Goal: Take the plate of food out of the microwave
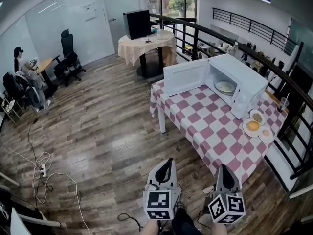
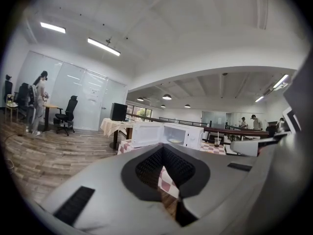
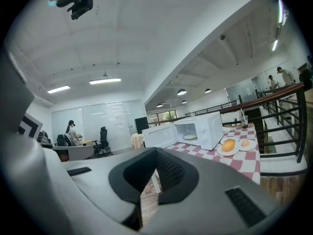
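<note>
My left hand-held gripper, right hand-held gripper: clenched, empty. Plate inside open microwave, upper right: probably rigid, breakable, slick; I'd pinch its near rim.

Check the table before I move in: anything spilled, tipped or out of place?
Nothing stands out. The microwave door is open, the plate lies flat inside, and the three plates beside it look tidy.

The microwave stands on the worktop at the frame's right, with its door swung out to the left and a plate inside. Three small dishes lie just lower right of it. Another table stands behind, at upper centre.
</note>
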`<state>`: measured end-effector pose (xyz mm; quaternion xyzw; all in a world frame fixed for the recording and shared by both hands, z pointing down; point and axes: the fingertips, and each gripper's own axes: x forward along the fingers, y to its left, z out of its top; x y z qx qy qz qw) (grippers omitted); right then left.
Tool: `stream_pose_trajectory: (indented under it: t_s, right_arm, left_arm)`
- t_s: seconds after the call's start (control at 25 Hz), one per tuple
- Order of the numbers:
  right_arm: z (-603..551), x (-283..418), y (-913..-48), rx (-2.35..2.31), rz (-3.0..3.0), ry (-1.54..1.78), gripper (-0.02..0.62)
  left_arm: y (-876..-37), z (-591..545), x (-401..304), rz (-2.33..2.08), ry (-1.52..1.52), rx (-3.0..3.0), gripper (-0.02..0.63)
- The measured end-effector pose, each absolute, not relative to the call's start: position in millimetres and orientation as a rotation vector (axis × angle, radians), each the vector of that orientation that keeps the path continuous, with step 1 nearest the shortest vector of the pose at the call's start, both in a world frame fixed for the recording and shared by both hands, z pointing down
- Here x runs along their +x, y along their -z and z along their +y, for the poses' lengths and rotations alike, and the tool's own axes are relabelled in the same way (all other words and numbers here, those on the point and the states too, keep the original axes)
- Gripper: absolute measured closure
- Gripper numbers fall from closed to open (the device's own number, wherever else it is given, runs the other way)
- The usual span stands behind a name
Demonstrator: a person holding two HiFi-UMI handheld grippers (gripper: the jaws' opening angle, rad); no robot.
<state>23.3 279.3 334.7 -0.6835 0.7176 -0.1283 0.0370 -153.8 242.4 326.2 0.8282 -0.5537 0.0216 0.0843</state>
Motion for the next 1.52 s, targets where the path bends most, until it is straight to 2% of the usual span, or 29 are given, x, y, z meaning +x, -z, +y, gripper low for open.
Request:
stream_pose_trajectory:
  t_s: [0.64, 1.52]
  right_arm:
    - [150.2, 65.5, -330.7, -2.023, 2.25, 0.399, 0.603]
    - [78.2, 76.5, -345.1, -2.035, 2.223, 0.461, 0.603]
  left_arm:
    - [-317.3, 126.7, -107.7, -1.707, -0.053, 2.454, 0.597]
    - [-330.2, 51.7, -93.7, -1.672, -0.08, 2.44, 0.597]
